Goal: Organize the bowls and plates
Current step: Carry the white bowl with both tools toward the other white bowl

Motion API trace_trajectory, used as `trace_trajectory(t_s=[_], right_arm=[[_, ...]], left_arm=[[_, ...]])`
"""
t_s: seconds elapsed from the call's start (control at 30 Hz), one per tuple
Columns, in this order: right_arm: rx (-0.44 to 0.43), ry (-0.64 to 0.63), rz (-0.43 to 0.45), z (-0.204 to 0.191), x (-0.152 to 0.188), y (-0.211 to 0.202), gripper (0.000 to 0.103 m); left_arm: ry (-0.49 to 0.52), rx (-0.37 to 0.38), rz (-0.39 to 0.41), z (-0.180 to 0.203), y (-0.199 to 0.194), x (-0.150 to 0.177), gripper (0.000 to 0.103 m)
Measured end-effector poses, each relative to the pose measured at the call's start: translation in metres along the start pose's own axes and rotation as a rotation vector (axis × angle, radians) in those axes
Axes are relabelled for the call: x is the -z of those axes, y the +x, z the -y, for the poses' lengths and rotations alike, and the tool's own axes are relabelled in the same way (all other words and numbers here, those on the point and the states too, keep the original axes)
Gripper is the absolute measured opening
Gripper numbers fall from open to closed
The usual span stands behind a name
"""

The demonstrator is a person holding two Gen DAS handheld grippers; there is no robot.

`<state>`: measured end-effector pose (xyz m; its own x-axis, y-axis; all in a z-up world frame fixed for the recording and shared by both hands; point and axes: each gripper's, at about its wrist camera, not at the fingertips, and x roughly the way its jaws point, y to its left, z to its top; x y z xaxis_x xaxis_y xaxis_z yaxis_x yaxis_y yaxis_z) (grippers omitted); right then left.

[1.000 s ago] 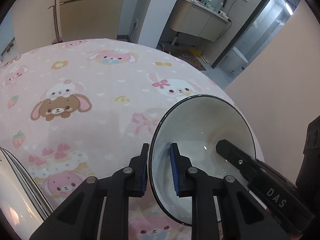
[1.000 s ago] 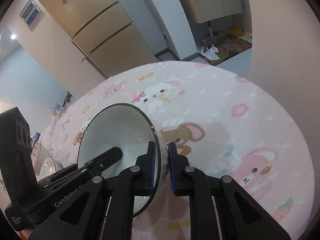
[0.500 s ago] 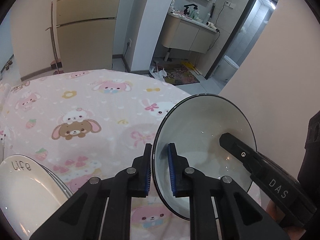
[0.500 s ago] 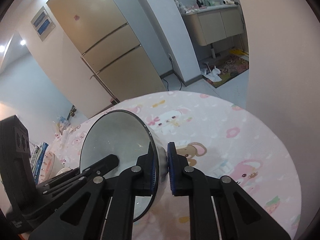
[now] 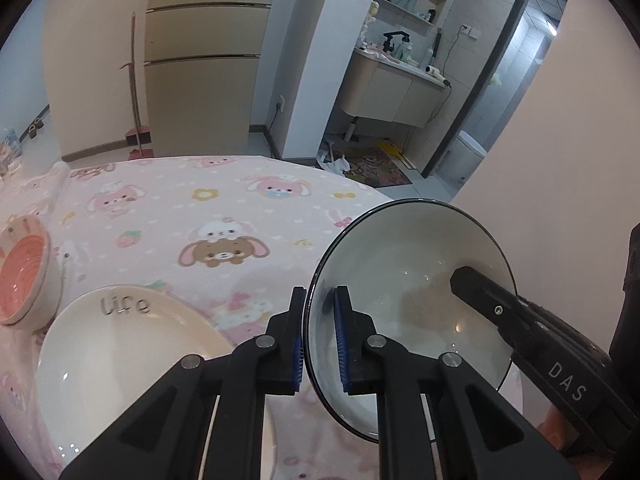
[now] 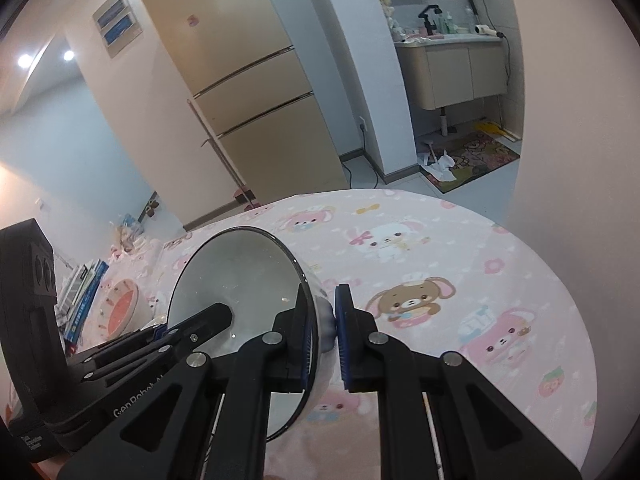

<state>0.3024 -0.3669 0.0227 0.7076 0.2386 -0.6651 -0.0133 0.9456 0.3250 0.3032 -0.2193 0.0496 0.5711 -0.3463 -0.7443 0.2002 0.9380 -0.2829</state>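
Observation:
A white bowl with a dark rim (image 5: 408,300) hangs tilted above the pink cartoon tablecloth (image 5: 224,208), gripped from both sides. My left gripper (image 5: 320,340) is shut on its left rim, one pad inside and one outside. My right gripper (image 6: 322,332) is shut on the opposite rim of the same bowl (image 6: 240,280); its black finger shows inside the bowl in the left wrist view. Below and to the left lies a cream plate lettered "life" (image 5: 120,344). A pink-lined bowl (image 5: 24,280) stands at the far left.
The round table's far edge (image 5: 320,172) drops to a tiled floor. A beige fridge (image 6: 256,92) and a washbasin cabinet (image 5: 396,92) stand beyond. Books (image 6: 82,292) lie stacked at the table's left side next to the pink-lined bowl (image 6: 122,306). A plain wall (image 5: 568,152) is close on the right.
Both grippers have lifted the white bowl up off the cloth and pulled back. The "life" plate and the pink-lined bowl have come into view at the left.

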Motion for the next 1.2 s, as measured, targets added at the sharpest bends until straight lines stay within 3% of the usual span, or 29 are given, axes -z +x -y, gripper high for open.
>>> trace_trajectory(t_s=[0.5, 1.2], right_arm=[[-0.061, -0.159, -0.021, -0.113, 0.025, -0.007, 0.01], [-0.175, -0.279, -0.1, -0.248, 0.06, 0.022, 0.009]], left_arm=[[-0.118, -0.061, 0.112, -0.094, -0.091, 0.017, 0.014], [-0.22, -0.15, 0.177, -0.222, -0.169, 0.039, 0.014]])
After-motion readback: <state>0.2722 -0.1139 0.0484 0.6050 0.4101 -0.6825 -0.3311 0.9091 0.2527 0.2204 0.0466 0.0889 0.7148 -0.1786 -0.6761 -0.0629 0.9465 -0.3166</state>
